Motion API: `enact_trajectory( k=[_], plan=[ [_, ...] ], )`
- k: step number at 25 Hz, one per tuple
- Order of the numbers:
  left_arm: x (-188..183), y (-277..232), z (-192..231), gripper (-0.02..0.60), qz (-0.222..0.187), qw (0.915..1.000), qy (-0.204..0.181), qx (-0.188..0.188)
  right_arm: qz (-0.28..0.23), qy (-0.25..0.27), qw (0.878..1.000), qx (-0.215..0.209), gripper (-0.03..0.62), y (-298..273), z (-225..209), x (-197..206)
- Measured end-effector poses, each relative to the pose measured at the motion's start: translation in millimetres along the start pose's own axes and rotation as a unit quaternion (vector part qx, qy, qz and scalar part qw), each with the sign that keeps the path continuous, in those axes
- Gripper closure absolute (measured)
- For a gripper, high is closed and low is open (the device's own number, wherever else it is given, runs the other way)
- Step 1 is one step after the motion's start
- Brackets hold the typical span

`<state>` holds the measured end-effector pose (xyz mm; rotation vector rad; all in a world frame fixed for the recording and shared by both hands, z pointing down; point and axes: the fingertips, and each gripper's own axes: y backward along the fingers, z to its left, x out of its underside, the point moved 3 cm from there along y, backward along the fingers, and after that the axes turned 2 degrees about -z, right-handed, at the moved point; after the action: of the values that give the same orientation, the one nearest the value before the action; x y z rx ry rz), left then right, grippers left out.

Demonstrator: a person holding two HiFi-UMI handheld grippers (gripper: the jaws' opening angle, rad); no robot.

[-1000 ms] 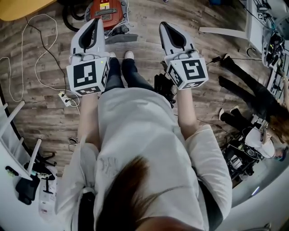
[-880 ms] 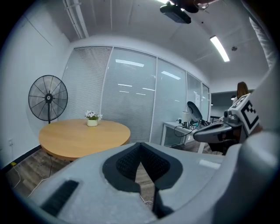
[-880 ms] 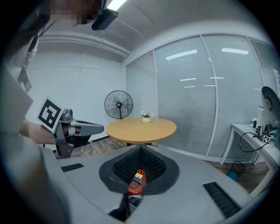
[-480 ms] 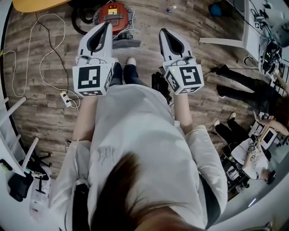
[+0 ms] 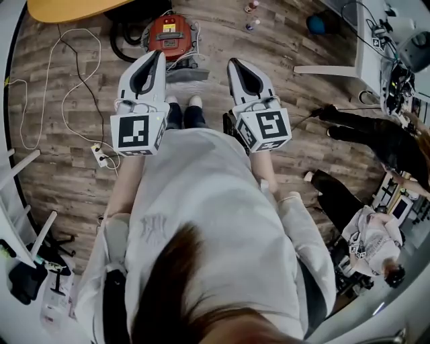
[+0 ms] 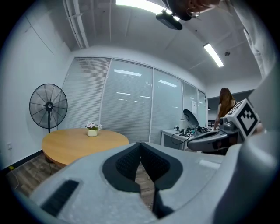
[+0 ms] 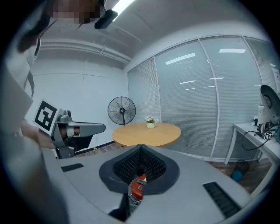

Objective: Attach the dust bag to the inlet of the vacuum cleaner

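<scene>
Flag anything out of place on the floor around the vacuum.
A white cable snakes in loose loops over the floor to a power strip left of the person: a likely trip hazard. The vacuum cleaner looks upright; no spill or damage shows.

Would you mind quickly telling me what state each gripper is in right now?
Left gripper: closed, nothing between its jaws.
Right gripper: closed, nothing between its jaws.

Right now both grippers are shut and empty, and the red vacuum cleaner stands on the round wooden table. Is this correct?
No. The red vacuum cleaner stands on the floor beside the round wooden table, not on it, as the head view shows. The left gripper and right gripper are indeed shut and empty.
</scene>
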<state>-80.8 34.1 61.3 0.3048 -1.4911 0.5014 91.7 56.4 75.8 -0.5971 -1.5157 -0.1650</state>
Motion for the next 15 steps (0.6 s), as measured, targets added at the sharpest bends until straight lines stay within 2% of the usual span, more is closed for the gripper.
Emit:
enact_trajectory(
  k=[7, 15],
  plan=[
    [-5.5, 7.0, -7.2, 0.565, -0.013, 0.9997, -0.017, 0.013, -0.004, -0.001, 1.000, 0.017, 0.592, 13.0, -1.8, 0.6],
    [-6.5, 7.3, -7.4, 0.565, -0.019, 0.9998, -0.008, 0.007, -0.010, -0.001, 1.000, 0.024, 0.592, 12.3, -4.1, -1.2]
  ],
)
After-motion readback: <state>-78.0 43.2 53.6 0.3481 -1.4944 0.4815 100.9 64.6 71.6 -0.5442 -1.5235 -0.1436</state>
